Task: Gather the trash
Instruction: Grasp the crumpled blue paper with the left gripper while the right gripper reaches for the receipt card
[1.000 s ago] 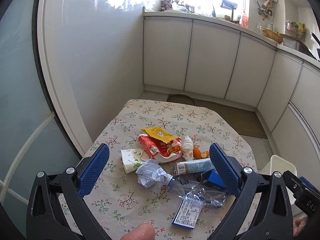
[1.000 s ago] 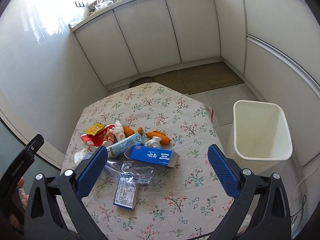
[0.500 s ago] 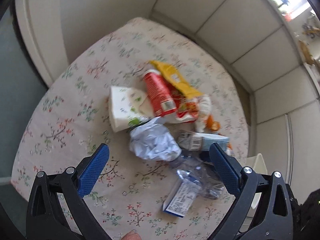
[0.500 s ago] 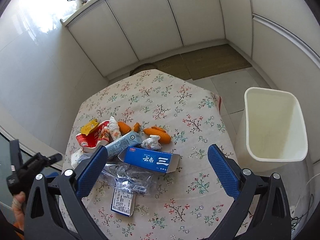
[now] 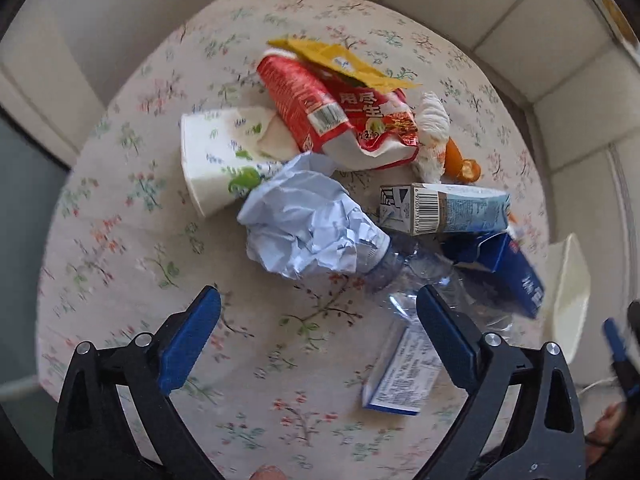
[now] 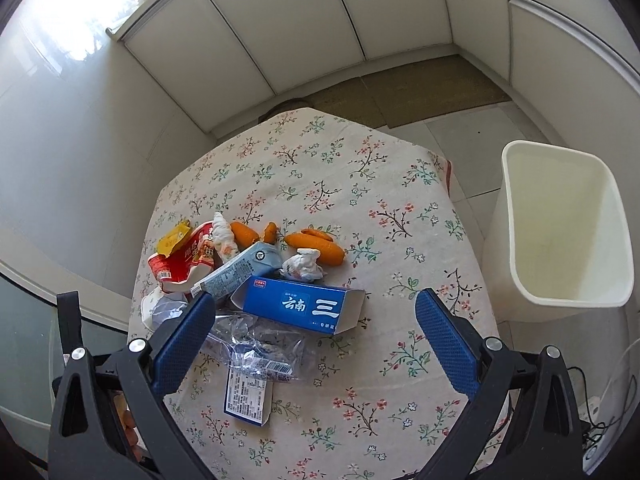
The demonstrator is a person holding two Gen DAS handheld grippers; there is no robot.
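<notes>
Left gripper (image 5: pixel 318 334) and right gripper (image 6: pixel 316 332): black angular frames, silver pivot screws, blue textured finger pads (image 5: pixel 188 340).

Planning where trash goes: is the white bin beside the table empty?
Apparently empty: the right wrist view shows the white bin's bare inner walls and floor.

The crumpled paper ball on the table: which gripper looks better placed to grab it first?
Probably the left gripper: open, pointing down at the crumpled paper ball, just ahead of its fingers. The right gripper, also open, faces the blue box instead.
</notes>
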